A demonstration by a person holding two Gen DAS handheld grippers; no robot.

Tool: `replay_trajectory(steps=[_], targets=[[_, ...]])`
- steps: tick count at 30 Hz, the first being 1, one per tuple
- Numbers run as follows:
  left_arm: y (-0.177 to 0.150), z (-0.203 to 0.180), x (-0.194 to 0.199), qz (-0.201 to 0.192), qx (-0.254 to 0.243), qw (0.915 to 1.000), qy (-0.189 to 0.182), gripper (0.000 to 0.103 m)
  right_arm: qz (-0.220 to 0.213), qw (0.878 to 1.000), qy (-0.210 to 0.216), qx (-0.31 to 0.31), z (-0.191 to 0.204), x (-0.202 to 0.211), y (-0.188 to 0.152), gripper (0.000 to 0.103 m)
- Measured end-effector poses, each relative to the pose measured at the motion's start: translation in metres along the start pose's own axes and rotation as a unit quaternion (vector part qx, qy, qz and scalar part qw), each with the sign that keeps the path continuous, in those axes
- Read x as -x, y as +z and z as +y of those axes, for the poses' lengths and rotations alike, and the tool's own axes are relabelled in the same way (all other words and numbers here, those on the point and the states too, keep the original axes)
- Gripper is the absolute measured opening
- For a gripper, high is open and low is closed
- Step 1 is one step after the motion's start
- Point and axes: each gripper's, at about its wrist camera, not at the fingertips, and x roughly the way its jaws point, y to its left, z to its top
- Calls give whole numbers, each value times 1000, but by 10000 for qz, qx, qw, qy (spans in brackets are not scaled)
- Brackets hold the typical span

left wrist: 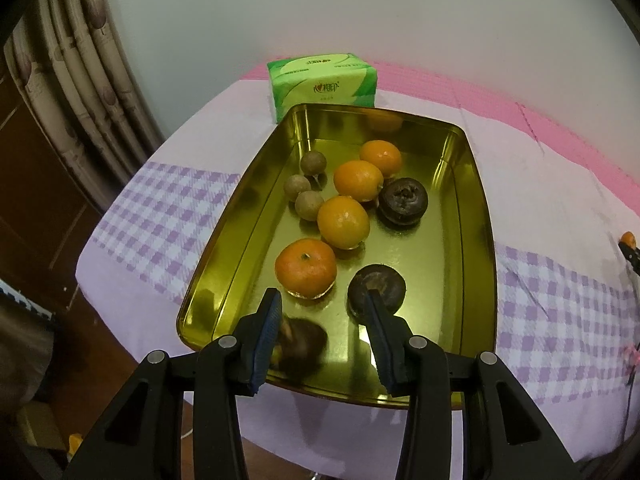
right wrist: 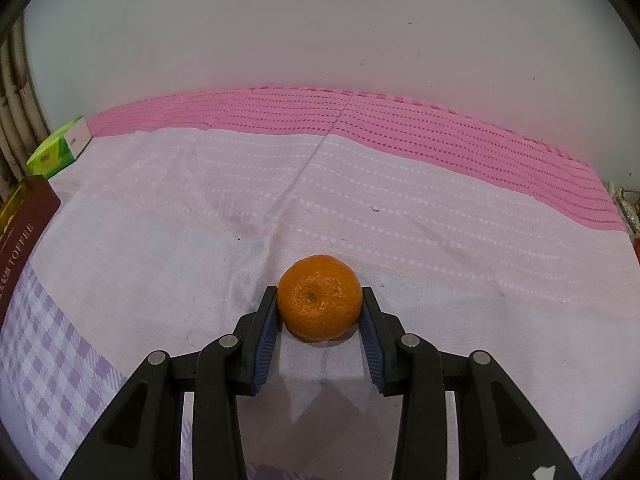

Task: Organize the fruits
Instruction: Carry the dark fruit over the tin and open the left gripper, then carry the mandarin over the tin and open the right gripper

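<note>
Now the right claw [right wrist: 319, 307], low centre of frame, clamps a tangerine [right wrist: 320, 298]; the left claw [left wrist: 325, 312] gapes empty over the tray [left wrist: 472, 208].

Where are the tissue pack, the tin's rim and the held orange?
tissue pack [left wrist: 324, 84]: left wrist view, front face.
tin [left wrist: 486, 216]: left wrist view, right rim.
orange [right wrist: 319, 297]: right wrist view, top dimple.
</note>
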Motion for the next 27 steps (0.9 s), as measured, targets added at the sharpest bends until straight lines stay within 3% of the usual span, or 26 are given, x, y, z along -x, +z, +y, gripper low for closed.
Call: replay_trajectory(steps=[10, 20, 27], targets=[[-1, -3, 7, -41, -53, 10000, 64, 45, 53, 9991, 346, -249, 8, 15, -12, 35], [0, -2, 10, -32, -17, 9999, 94, 45, -31, 9968, 798, -70, 50, 43, -19, 35], [0, 1, 17, -87, 45, 9998, 156, 57, -208, 9920, 1210, 300, 96, 68, -5, 35]])
